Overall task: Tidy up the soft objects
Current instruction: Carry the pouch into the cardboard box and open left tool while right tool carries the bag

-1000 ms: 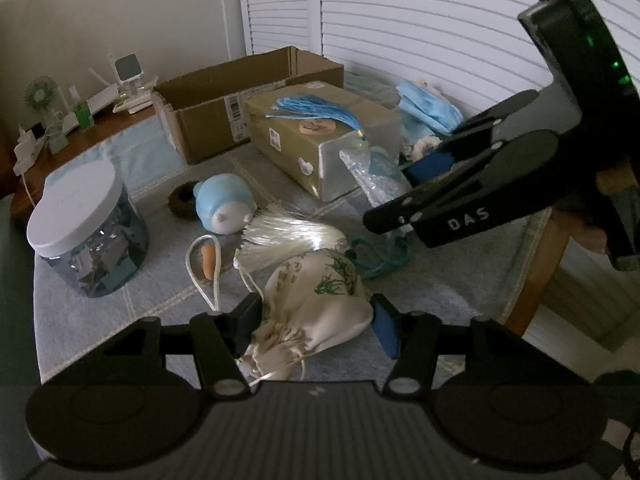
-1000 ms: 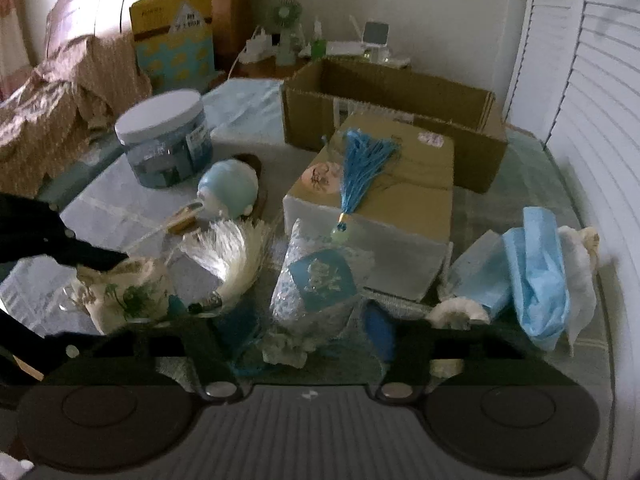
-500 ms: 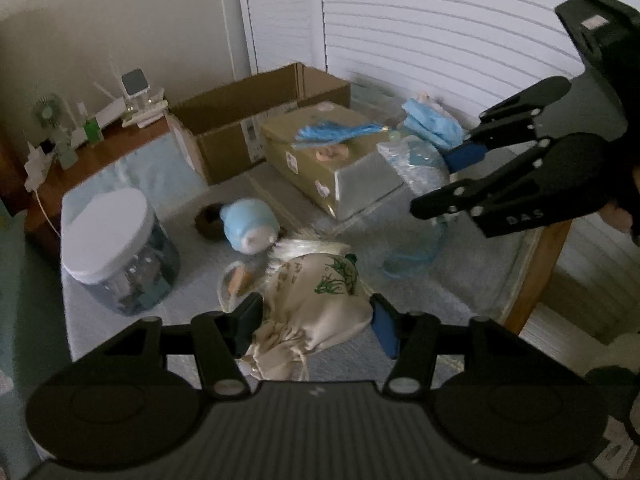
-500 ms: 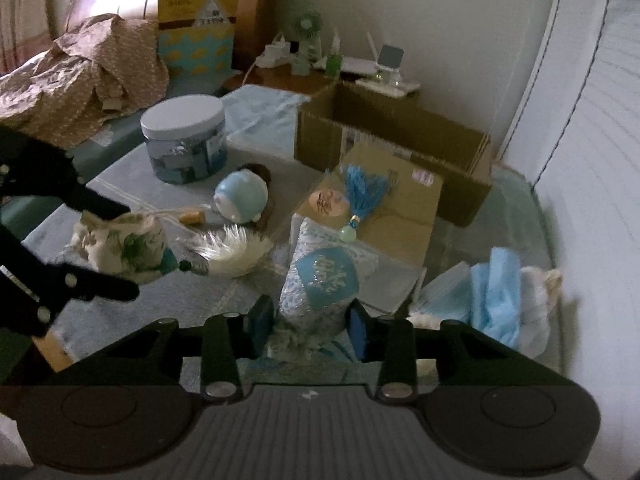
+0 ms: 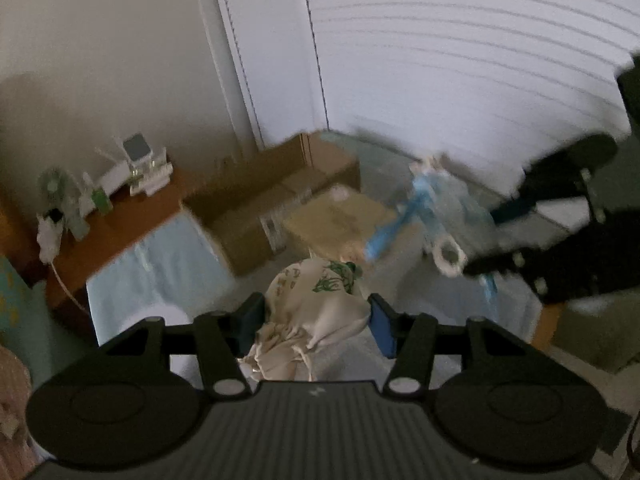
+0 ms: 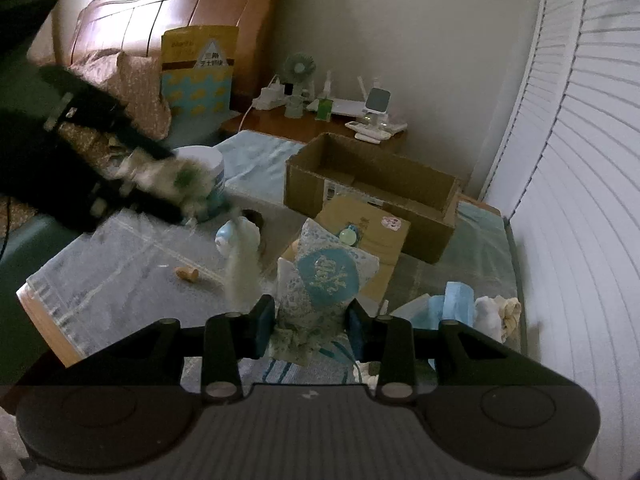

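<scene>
A pale blue cloth [image 6: 132, 264] is covering the bench, which is standing beside white louvred doors [image 6: 592, 184], with a bed headboard [image 6: 172, 12] behind. An open cardboard box [image 6: 372, 188] is sitting at the far edge. The left claw [image 5: 316, 320] is gripping a cream drawstring pouch [image 5: 316, 300]; the right claw [image 6: 310, 326] is clamping a blue patterned sachet [image 6: 324, 280]. Both bags, resting on the cloth a second ago, are now hanging above it, a white tassel [image 6: 244, 272] dangling from the pouch.

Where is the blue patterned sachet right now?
Right wrist view, bottom centre: the blue patterned sachet sits clamped in the right hand-held gripper, before the closed carton.
</scene>
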### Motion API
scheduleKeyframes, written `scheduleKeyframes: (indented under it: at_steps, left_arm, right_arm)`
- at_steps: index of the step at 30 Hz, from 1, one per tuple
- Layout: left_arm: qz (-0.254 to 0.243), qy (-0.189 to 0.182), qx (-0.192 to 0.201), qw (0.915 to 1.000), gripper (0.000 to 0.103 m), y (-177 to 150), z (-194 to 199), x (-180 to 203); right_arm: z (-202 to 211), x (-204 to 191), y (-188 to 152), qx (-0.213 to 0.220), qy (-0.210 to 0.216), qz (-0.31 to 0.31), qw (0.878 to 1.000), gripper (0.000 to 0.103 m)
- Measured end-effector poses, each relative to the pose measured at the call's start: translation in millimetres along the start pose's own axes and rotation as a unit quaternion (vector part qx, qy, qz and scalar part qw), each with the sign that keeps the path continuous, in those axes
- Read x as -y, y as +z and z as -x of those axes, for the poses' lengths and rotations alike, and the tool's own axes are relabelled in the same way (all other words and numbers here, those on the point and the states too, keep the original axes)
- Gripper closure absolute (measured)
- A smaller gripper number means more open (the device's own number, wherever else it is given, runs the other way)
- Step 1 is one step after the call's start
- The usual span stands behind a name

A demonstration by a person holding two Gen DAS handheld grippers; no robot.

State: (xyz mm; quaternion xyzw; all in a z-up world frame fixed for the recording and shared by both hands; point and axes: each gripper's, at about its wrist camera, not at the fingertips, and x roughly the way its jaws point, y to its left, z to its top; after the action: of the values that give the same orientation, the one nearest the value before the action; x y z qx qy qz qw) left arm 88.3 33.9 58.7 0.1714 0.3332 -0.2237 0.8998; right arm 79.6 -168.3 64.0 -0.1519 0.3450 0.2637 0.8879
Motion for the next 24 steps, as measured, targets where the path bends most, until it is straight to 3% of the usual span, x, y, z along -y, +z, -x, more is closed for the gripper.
scheduleKeyframes:
  at_steps: [8, 17, 24]
  left_arm:
    - [-0.002, -0.002, 0.026, 0.9996, 0.048, 67.6, -26.1, -36.3]
    - [-0.05, -0.001, 0.052, 0.9974, 0.048, 140.7, -87.3, -48.6]
    - [-0.072, 0.001, 0.037, 0.9967, 0.048, 159.1, -152.6, -48.6]
  right_arm:
    - [1.0, 15.3, -4.6, 0.009, -0.007, -0.024, 1.0, 0.06]
    - [-4.5, 33.7, -5.6, 0.009, -0.017, -0.052, 0.998, 0.06]
    - [-9.9, 48.8, -3.0, 0.005, -0.029, -0.074, 0.997, 0.06]
